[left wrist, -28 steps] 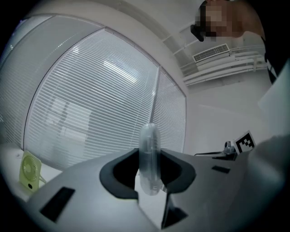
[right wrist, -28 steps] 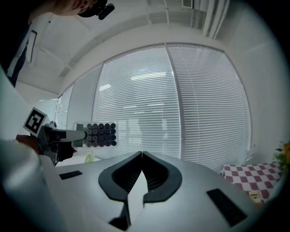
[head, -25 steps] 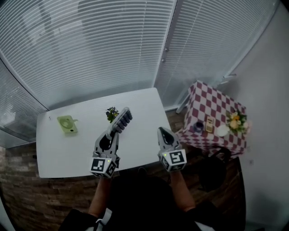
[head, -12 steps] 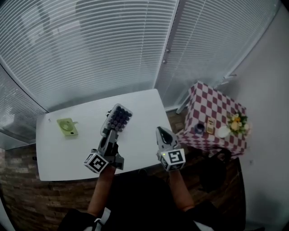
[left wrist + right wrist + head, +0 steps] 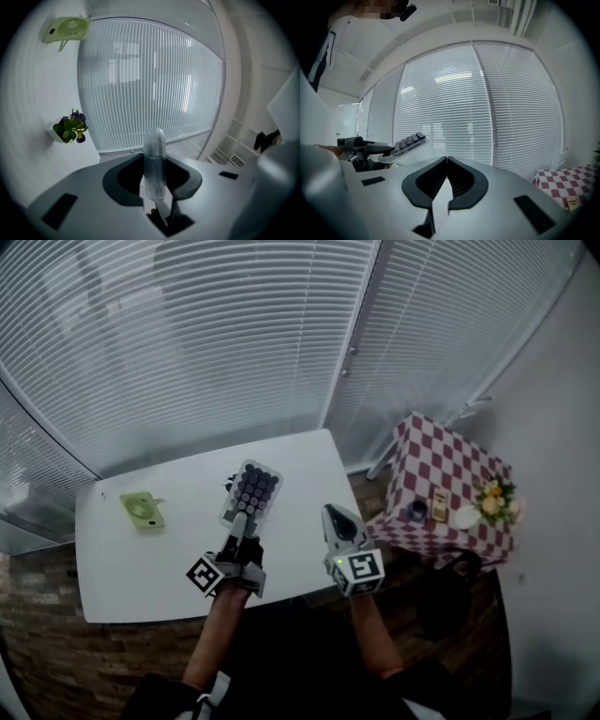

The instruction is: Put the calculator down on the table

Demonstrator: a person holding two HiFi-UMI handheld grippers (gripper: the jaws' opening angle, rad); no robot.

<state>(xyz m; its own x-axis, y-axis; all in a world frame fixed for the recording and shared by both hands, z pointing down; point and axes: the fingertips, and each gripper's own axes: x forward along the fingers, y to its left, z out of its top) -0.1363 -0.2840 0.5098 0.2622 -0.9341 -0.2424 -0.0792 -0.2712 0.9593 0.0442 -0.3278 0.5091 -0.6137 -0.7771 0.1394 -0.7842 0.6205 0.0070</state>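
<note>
Over the table (image 5: 131,568), toward its middle, the left gripper (image 5: 240,524) has its fingers clamped on the near end of the calculator (image 5: 251,493). Keys face up and the far end tilts upward. Contact with the table cannot be confirmed. Near the right edge, the right gripper (image 5: 337,517) holds nothing, its 2 fingers closed tip to tip. Fan (image 5: 142,509) lies near the left edge. Plant (image 5: 69,129) stands toward the far edge, just beside the calculator in the head view.
</note>
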